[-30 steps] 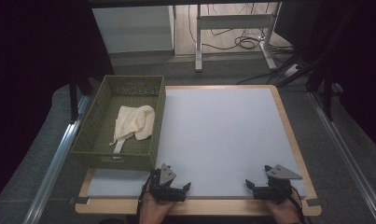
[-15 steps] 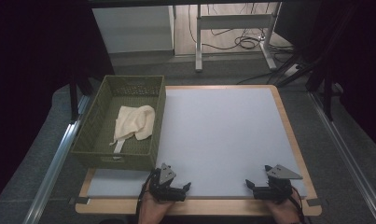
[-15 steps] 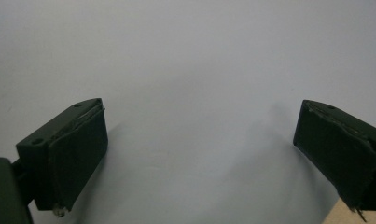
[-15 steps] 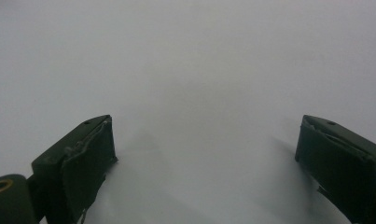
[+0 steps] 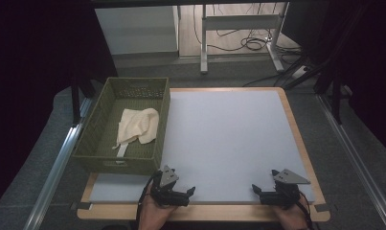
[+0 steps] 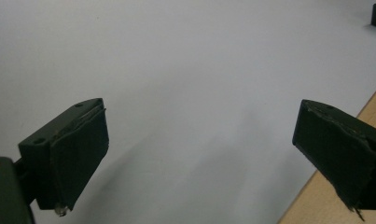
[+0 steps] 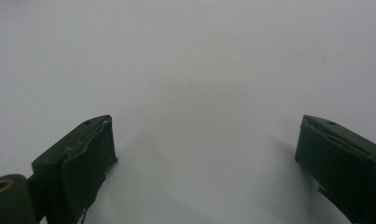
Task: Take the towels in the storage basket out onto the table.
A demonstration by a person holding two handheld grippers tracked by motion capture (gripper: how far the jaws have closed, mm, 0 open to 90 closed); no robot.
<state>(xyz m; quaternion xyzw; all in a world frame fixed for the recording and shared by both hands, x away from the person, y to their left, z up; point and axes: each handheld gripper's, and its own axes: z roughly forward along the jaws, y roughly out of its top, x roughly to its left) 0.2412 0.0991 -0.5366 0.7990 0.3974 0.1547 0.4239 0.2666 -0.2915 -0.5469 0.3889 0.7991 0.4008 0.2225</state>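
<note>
A cream cloth (image 5: 137, 126) lies crumpled inside a green woven basket (image 5: 96, 154) at the table's left side. My left gripper (image 5: 191, 191) rests at the near edge of the white table mat (image 5: 229, 134), just right of the basket's near corner, held by a hand. Its jaws stand wide open in the left gripper view, with nothing but bare mat between the pads (image 6: 80, 151). My right gripper (image 5: 255, 189) sits at the near right of the mat, also hand-held. Its pads (image 7: 90, 156) are far apart over bare mat.
The mat lies on a wooden board (image 5: 296, 129) with a raised rim. Metal rails (image 5: 56, 163) run along both sides of the table. Beyond the far edge stand a desk frame (image 5: 238, 24) and loose cables (image 5: 253, 44) on the floor.
</note>
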